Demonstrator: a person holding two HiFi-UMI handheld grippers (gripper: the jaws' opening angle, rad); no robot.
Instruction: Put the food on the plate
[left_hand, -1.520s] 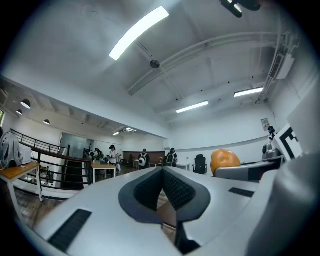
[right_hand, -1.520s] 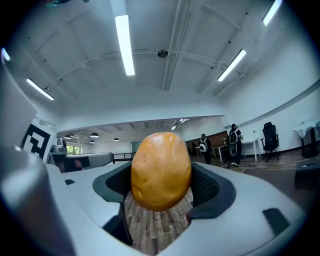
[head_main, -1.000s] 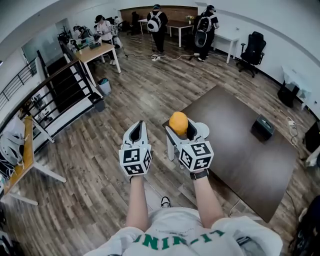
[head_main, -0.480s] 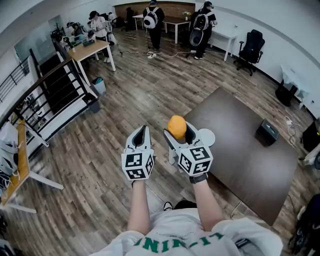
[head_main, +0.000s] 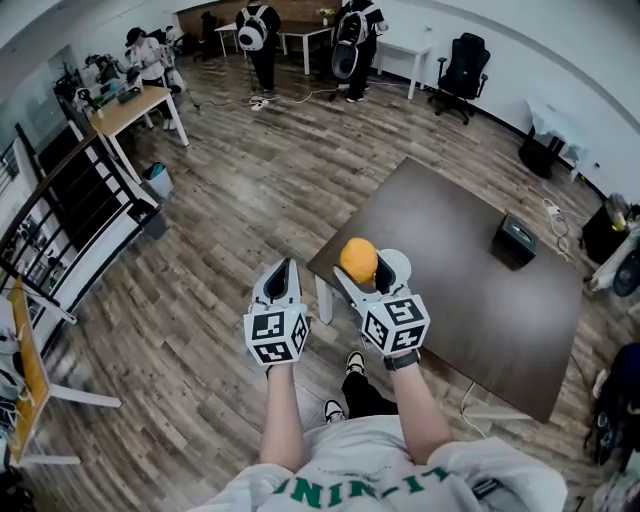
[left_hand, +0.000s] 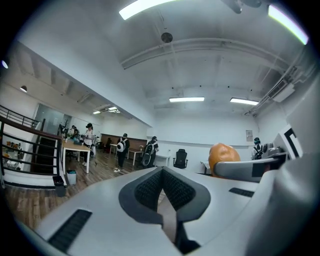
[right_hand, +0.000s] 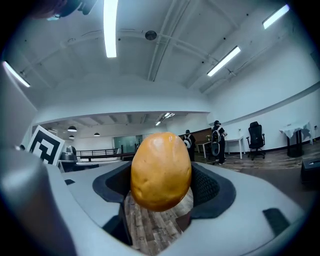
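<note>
An orange-yellow, potato-like food (head_main: 358, 260) sits between the jaws of my right gripper (head_main: 362, 272), which is shut on it and holds it level over the near corner of the dark brown table (head_main: 470, 270). In the right gripper view the food (right_hand: 161, 170) fills the gap between the pads of that gripper (right_hand: 162, 187). A white plate (head_main: 398, 264) lies on the table just behind the right gripper, partly hidden by it. My left gripper (head_main: 282, 275) is beside it over the wooden floor, shut and empty (left_hand: 162, 192). The left gripper view shows the food (left_hand: 223, 156) at its right.
A small black box (head_main: 519, 240) stands on the table's far right part. The table's white leg (head_main: 322, 300) is below its near corner. A stair railing (head_main: 80, 200) runs at the left. Desks, office chairs and several standing people fill the far end of the room.
Both grippers have come lower and nearer to the table's corner, so the table and plate look closer. The food stays in the right gripper and the left stays shut.
</note>
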